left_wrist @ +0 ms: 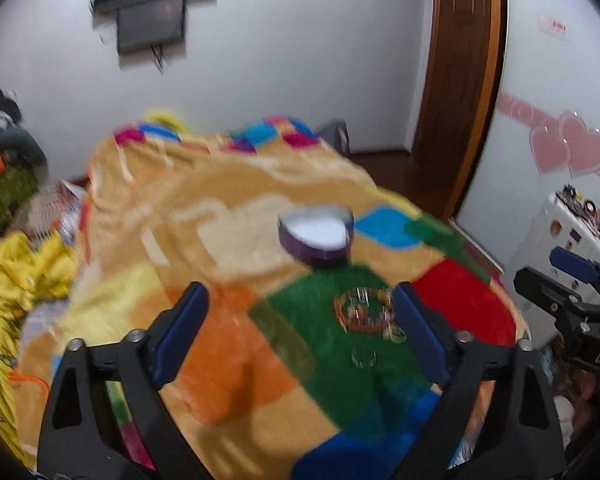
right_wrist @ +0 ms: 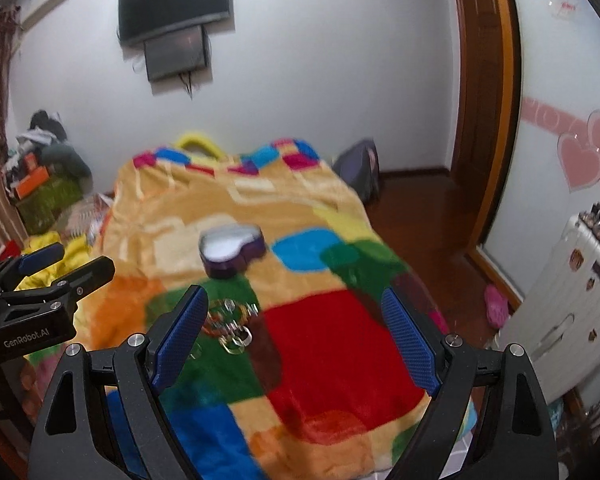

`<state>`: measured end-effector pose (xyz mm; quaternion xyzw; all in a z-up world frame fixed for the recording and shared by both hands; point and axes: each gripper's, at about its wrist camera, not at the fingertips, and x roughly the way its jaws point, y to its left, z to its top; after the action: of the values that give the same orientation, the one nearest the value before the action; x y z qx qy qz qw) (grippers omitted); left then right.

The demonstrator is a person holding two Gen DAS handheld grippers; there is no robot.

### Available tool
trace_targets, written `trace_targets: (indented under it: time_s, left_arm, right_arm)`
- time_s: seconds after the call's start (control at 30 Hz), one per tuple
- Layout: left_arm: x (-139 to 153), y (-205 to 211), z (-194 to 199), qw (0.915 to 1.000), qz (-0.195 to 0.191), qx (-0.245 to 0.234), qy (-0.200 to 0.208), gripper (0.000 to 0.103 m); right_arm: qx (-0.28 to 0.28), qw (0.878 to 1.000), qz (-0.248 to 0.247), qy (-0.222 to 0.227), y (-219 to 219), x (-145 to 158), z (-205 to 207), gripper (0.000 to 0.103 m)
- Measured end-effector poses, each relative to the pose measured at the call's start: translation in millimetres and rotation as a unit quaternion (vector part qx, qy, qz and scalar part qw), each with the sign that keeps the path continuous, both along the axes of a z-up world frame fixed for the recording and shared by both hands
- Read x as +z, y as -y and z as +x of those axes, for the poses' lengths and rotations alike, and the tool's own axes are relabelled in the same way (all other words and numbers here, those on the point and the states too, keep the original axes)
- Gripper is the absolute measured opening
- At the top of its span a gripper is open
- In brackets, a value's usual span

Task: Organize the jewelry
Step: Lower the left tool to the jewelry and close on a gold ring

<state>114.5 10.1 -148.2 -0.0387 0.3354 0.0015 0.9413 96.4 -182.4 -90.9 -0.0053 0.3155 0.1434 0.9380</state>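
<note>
Bedroom walls are glowing white behind a bed draped in a patchwork blanket (left_wrist: 228,208) of orange, green, red and blue, and a dark TV (right_wrist: 176,0) is hanging at the upper left of the right wrist view. Both frames are smearing with blur. The left gripper (left_wrist: 300,332) is hovering low over the blanket with its blue pads spread wide and nothing between them, and the right gripper (right_wrist: 296,332) is doing just the same, wide and empty. A pile of jewelry (left_wrist: 366,312), rings and a beaded bracelet as far as the blur allows, is lying on the green patch at lower centre, just beside the left gripper's right-hand pad. Just beyond it, at frame centre, an open purple heart-shaped box (left_wrist: 316,236) is sitting on the blanket, showing its white inside.
</note>
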Motion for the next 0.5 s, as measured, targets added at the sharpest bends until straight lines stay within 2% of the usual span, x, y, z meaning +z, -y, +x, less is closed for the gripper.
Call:
trace_targets:
  time_s: [0.1, 0.2, 0.37, 0.43, 0.5]
  left_arm:
    - [-24, 2, 11, 0.9983, -0.024, -0.021, -0.049, 0.077]
    - [-40, 6, 17, 0.995, -0.041, -0.043, -0.081, 0.072]
    - [-55, 19, 20, 0.9899, -0.048, -0.079, -0.107, 0.067]
    - [-59, 24, 22, 0.9881, -0.046, -0.091, -0.115, 0.062]
    - [-65, 28, 26, 0.9859, -0.048, -0.1, -0.125, 0.053]
  right_arm:
    - [0.005, 1.0, 0.0, -0.028, 3, -13, 8, 0.084]
    - [0.019, 0.998, 0.0, -0.057, 2, -26, 14, 0.072]
    - [0.044, 0.995, 0.001, -0.09, -4, -47, 24, 0.057]
    - [0.053, 0.993, 0.002, -0.101, -6, -52, 27, 0.052]
    - [0.061, 0.992, -0.003, -0.107, -8, -57, 29, 0.049]
